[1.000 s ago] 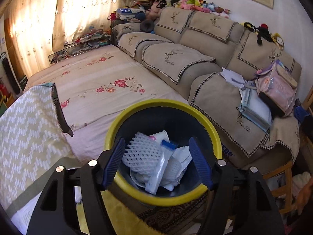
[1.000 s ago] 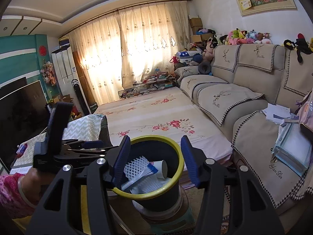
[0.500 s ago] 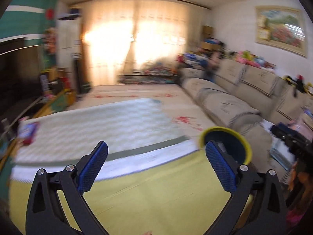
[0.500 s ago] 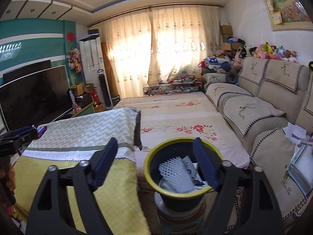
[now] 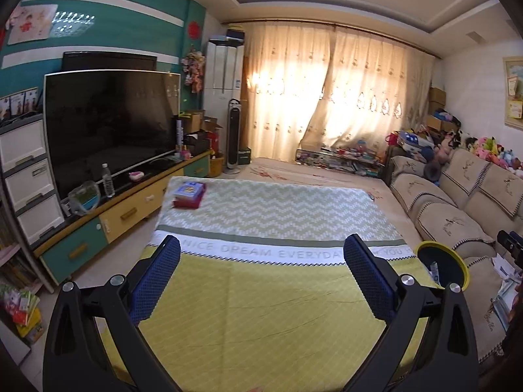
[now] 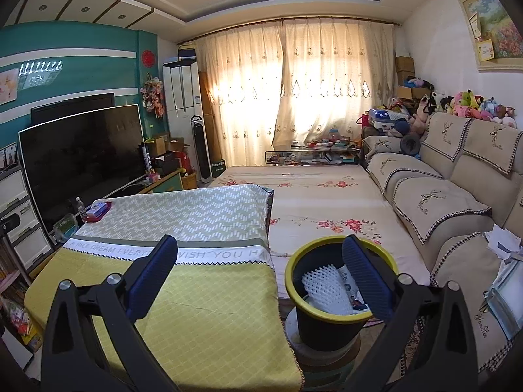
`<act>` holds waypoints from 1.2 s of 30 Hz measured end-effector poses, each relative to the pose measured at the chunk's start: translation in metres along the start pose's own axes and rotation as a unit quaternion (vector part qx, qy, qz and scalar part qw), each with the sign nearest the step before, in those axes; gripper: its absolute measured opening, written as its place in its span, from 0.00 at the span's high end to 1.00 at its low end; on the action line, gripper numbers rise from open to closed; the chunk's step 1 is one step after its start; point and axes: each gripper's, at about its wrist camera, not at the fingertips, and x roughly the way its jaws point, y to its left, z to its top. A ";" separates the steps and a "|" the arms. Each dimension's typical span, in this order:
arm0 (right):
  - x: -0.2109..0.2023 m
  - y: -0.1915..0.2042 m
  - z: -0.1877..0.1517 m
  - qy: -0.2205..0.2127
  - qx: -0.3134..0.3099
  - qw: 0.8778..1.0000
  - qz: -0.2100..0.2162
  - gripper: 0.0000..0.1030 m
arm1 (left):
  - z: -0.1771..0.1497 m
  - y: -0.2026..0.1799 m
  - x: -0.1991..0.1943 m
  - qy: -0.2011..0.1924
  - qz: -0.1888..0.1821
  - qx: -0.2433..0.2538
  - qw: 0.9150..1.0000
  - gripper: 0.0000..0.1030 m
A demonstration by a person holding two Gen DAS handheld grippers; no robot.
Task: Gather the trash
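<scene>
1. The left gripper (image 5: 261, 263), black-armed with blue ribbed pads, has its jaws spread wide with nothing between them. It hangs over a bench (image 5: 248, 313) covered by a cloth that is yellow-green near the camera, crossed by a white band of printed words, and pale green zigzag farther away.
2. The right gripper (image 6: 260, 263), of the same make, has jaws that have just been opening and now stand wide apart, empty. Its left pad sits over the yellow-green cloth; its right pad overlaps the rim of the bin in the picture.
3. The trash bin, a round dark bucket with a yellow rim (image 6: 294, 289), stands just off the bench's right edge on a low round stand. In the left wrist view the same bin (image 5: 457, 263) shows small at the right, beyond the right pad.
4. Inside the bin lie a white foam mesh sleeve (image 6: 322, 285) and printed paper wrappers (image 6: 348, 282).
5. A small red and blue box (image 5: 189, 192) rests on the far left corner of the bench cloth.
6. A large dark television (image 5: 111, 124) stands on a low yellow and teal cabinet at the left, with a clear plastic bottle (image 5: 108, 183) before it.
7. A beige sofa with embroidered covers (image 6: 434, 192) lines the right wall; a flowered cream bedspread (image 6: 320, 202) lies between sofa and bench.
8. Sunlit cream curtains (image 6: 294, 94) close the far wall.
</scene>
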 end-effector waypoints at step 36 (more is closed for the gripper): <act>0.003 0.011 -0.002 0.006 -0.002 1.000 0.017 0.07 | -0.010 -0.005 -0.024 -0.005 -0.001 0.007 1.000 0.05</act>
